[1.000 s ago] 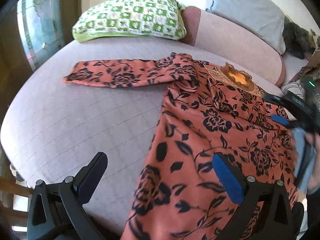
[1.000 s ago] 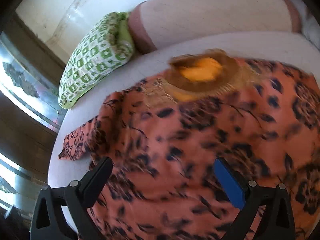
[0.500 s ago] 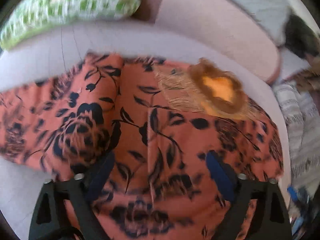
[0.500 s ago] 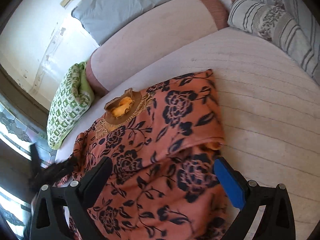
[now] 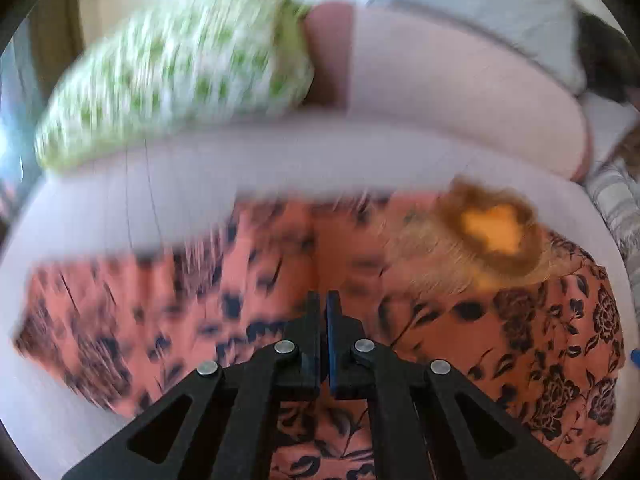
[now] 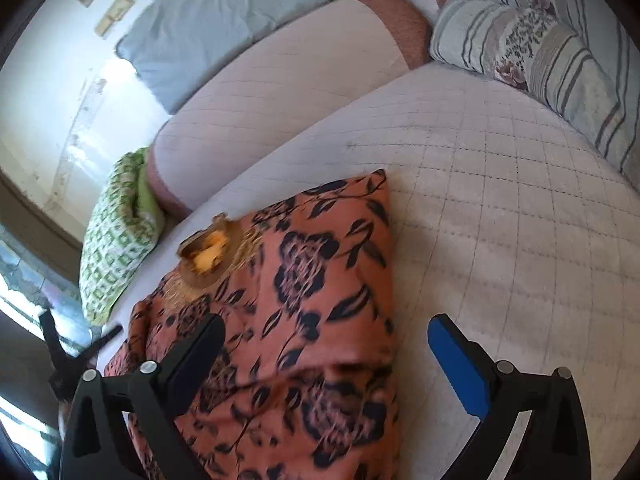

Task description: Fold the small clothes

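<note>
An orange garment with black flowers (image 5: 520, 344) lies on the pale quilted bed (image 5: 100, 216), its brown and yellow neckline (image 5: 492, 232) toward the back. My left gripper (image 5: 322, 304) is shut over the shoulder where the left sleeve (image 5: 120, 312) joins; whether cloth is pinched between the jaws is not clear, as the view is blurred. In the right wrist view the garment (image 6: 312, 288) shows with its right side folded in. My right gripper (image 6: 328, 344) is open above the garment's right edge. The left gripper (image 6: 72, 348) shows at the far left there.
A green checked pillow (image 5: 180, 80) and a pink bolster (image 5: 460, 84) lie at the back of the bed. Striped pillows (image 6: 540, 48) line the right side. A grey pillow (image 6: 224, 32) leans on the wall. Bare quilt (image 6: 520, 200) lies right of the garment.
My left gripper has gone from open to shut and moved toward the left shoulder of the garment. My right gripper stays open and has shifted a little right along the garment's folded edge.
</note>
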`<state>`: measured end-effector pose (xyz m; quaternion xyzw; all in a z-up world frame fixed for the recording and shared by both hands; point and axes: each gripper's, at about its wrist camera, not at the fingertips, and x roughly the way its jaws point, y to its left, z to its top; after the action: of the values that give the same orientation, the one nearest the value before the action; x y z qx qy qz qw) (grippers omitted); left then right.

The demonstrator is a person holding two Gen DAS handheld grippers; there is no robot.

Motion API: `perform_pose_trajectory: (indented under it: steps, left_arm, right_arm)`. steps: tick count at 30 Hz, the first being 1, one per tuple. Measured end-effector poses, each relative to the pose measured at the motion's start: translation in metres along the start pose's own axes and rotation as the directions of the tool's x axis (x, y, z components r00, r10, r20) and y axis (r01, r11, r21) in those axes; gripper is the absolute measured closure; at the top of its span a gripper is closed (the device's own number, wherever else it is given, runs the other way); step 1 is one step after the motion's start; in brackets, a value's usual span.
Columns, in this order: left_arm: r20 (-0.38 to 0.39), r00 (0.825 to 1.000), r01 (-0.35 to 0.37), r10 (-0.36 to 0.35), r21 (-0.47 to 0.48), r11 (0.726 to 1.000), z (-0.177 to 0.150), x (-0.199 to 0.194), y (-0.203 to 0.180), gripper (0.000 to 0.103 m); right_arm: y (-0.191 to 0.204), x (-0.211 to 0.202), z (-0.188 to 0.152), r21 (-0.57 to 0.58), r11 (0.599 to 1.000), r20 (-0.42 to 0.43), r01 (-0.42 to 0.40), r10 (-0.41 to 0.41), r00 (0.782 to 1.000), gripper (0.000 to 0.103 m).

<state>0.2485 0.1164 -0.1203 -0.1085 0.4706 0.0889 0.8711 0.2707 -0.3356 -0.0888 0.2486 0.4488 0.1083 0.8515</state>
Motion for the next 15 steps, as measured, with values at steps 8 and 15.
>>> perform_pose_trajectory:
  steps: [8, 15]
  left_arm:
    - [-0.03, 0.963, 0.267, -0.267, -0.011, 0.964, -0.003, -0.008, -0.016, 0.042]
    - [-0.131, 0.97, 0.206, -0.202, 0.011, 0.979, -0.002, 0.011, -0.024, 0.1]
  right_arm:
    - [-0.028, 0.004, -0.002, 0.111, 0.994, -0.013, 0.0, 0.001, 1.0, 0.001]
    - [-0.014, 0.003, -0.011, 0.039, 0.999, -0.026, 0.008, -0.007, 1.0, 0.001]
